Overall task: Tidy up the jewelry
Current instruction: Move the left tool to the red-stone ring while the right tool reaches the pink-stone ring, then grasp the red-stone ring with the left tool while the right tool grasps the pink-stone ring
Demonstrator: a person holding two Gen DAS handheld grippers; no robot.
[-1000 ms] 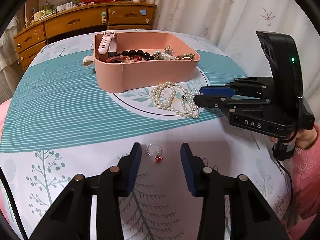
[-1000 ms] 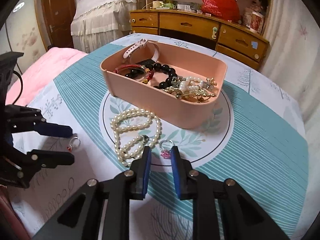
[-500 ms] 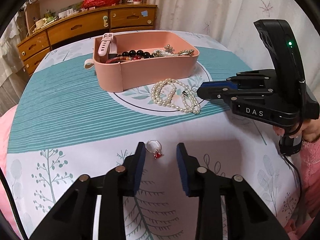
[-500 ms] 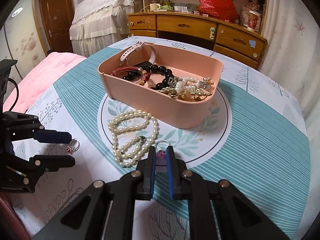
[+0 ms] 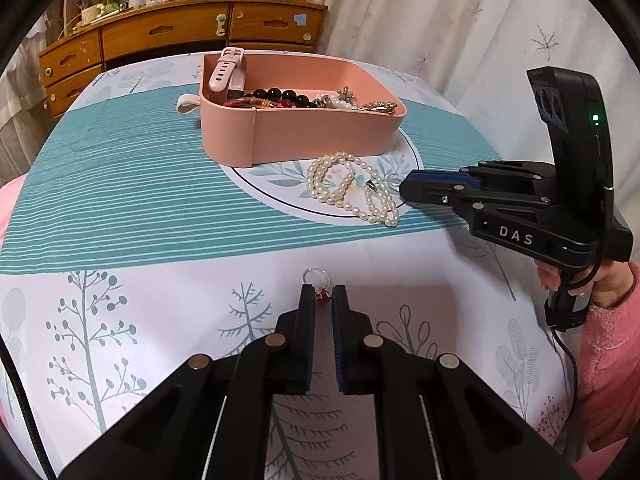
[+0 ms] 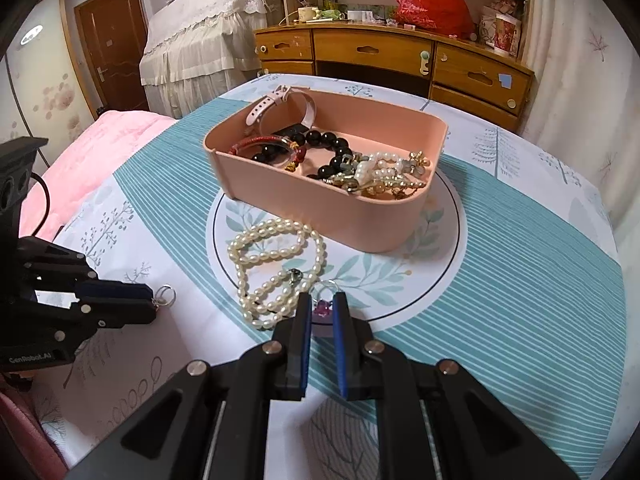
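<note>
A silver ring with a red stone (image 5: 317, 277) lies on the tablecloth, and my left gripper (image 5: 323, 295) is shut on its stone end. In the right wrist view my right gripper (image 6: 323, 305) is shut on a silver ring with a purple stone (image 6: 325, 306). That ring sits beside a white pearl necklace (image 6: 276, 248) coiled on the cloth. Just behind stands a pink tray (image 6: 320, 216) holding a watch, bead bracelets and several other pieces. From the left wrist view the right gripper (image 5: 402, 191) reaches in from the right, next to the pearl necklace (image 5: 344, 184).
A wooden dresser (image 6: 400, 56) with a red bag on top stands behind the table. A pink bedcover (image 6: 80, 160) lies left of the table. A hand in a pink sleeve (image 5: 600, 292) grips the right handle. Curtains (image 5: 440, 20) hang at the back right.
Both grippers' jaws have closed from open onto their rings: the left on the red-stone ring, the right on the purple-stone ring. Neither hand has moved much.
</note>
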